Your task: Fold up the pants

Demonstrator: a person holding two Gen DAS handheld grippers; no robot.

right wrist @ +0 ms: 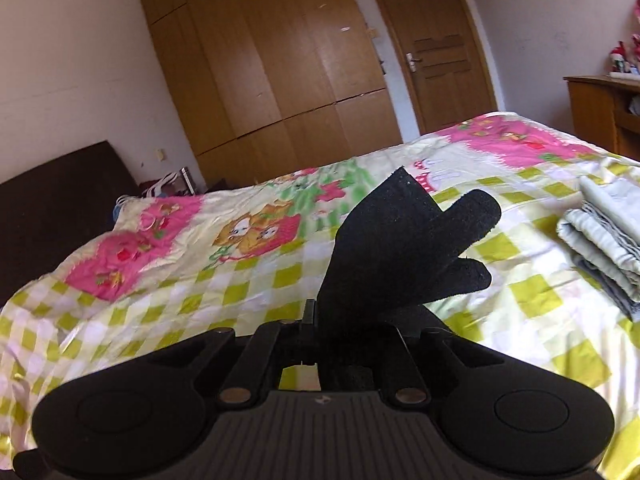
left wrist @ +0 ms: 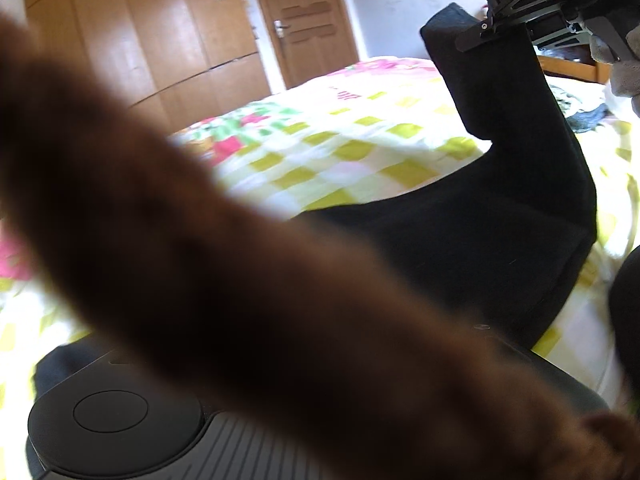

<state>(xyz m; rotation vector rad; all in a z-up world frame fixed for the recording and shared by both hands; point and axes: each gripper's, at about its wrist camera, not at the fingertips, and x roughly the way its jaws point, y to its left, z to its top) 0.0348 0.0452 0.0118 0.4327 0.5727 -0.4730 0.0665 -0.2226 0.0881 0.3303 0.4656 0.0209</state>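
Over the checked bed [right wrist: 168,288], we hold the black pants [left wrist: 520,184] aloft by one edge, the right gripper [left wrist: 486,34] with its jaws clamped on the cloth; the left gripper is blurred out by brown fabric (its jaws we cannot tell), so we should carry both corners level and lay the fold flat
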